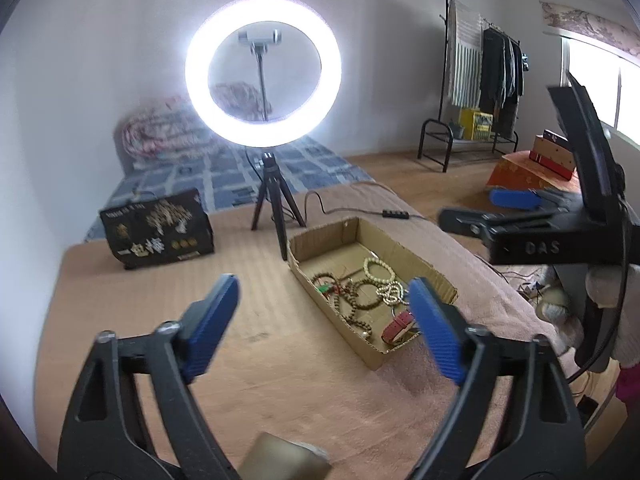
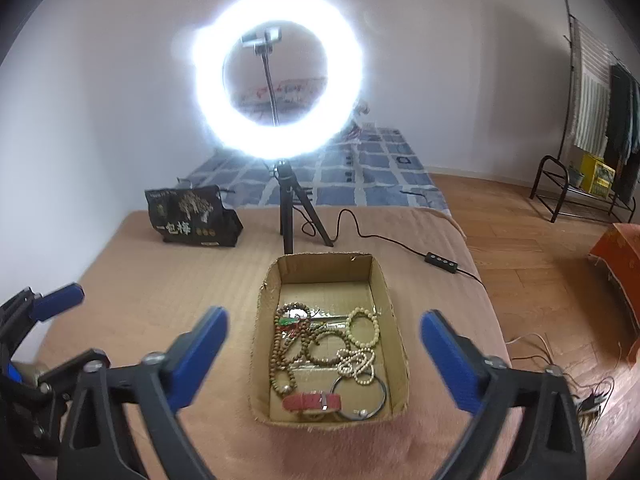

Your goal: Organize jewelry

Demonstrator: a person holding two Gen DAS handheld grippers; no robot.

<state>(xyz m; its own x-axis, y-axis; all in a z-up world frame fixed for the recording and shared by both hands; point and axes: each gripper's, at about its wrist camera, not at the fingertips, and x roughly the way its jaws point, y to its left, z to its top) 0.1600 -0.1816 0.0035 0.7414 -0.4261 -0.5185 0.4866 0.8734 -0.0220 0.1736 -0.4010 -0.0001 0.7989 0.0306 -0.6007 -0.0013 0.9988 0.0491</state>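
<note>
While both my grippers hang spread wide with nothing between them, the left gripper [image 1: 324,320] sits beside the cardboard box [image 2: 394,300] and the right gripper [image 2: 324,344] frames it. Inside lies a tangle of bead bracelets [image 2: 320,346], a red strap [image 2: 312,401] and a metal ring [image 2: 382,400]; I can't separate the strands

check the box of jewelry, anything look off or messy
Yes. Inside the cardboard box the brown bead strands lie tangled and overlapping, with the pale bead string bunched against them. Nothing has spilled onto the blanket. Both grippers hang open and empty.
</note>
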